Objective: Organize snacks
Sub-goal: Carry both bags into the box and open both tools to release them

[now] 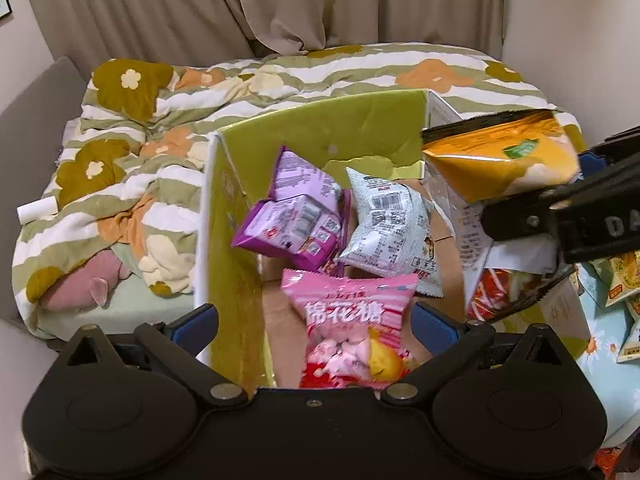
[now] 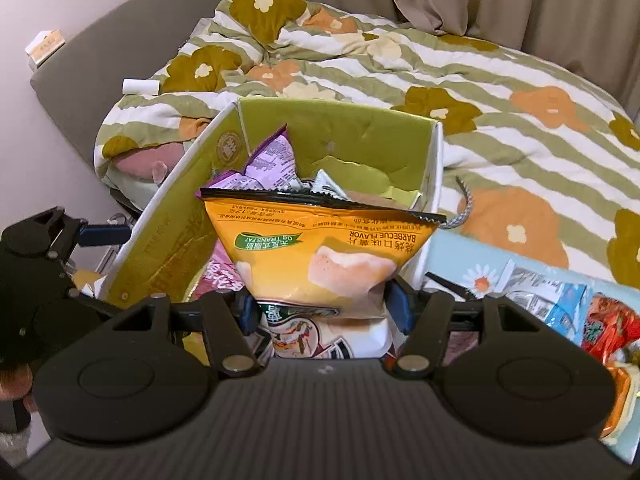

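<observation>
A flowered quilt [image 2: 500,92] is filling the upper frame, with the green-lined box [image 2: 344,132] sitting at centre. The right gripper [image 2: 324,312] is pinching an orange barbecue chip bag [image 2: 320,248] above it. The left gripper [image 1: 316,324] is hanging spread and empty over the pink marshmallow bag [image 1: 352,320]. Gripped by its lower end only, the slick bag could be slipping sideways past the box wall.

The left gripper [image 1: 314,322] hangs with its jaws spread wide. The right gripper [image 2: 322,308] points forward, its blue fingers [image 2: 398,306] clamped.
</observation>
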Action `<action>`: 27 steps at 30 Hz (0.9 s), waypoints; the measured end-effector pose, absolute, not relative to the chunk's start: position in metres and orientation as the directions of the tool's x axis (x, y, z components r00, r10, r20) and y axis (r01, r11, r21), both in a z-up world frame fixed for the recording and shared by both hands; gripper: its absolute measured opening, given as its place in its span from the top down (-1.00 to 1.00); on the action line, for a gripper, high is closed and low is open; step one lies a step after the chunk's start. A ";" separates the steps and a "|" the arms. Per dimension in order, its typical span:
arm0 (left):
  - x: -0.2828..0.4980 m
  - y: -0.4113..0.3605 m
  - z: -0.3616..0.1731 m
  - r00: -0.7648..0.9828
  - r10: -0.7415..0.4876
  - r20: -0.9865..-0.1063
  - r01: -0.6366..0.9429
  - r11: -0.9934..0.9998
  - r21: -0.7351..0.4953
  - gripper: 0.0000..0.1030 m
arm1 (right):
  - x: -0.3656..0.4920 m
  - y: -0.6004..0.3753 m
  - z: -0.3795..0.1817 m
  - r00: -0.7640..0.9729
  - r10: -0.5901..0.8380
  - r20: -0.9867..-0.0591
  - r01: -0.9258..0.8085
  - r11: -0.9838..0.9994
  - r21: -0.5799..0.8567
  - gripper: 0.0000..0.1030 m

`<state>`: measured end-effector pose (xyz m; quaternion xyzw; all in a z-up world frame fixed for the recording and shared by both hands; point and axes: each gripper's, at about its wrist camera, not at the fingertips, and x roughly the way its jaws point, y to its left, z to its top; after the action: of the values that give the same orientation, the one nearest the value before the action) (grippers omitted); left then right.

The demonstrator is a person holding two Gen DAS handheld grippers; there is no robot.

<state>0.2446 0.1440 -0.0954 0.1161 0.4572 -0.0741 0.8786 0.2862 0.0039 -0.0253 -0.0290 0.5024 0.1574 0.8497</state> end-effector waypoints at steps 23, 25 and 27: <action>0.240 0.172 -0.098 0.570 -0.042 -0.821 0.231 0.966 0.111 -1.00 | 0.297 0.036 -0.071 0.393 0.184 -0.901 -0.224 0.969 0.100 -1.00; 0.241 0.174 -0.099 0.568 -0.046 -0.822 0.237 0.965 0.110 -1.00 | 0.295 0.038 -0.071 0.399 0.173 -0.901 -0.230 0.970 0.084 -1.00; 0.242 0.174 -0.098 0.570 -0.048 -0.820 0.240 0.964 0.111 -1.00 | 0.293 0.038 -0.069 0.402 0.176 -0.898 -0.228 0.970 0.088 -1.00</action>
<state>0.2415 0.1744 -0.0978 0.1056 0.4564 -0.0818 0.8797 0.2934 0.0377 -0.0694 -0.0244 0.5332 0.1208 0.8370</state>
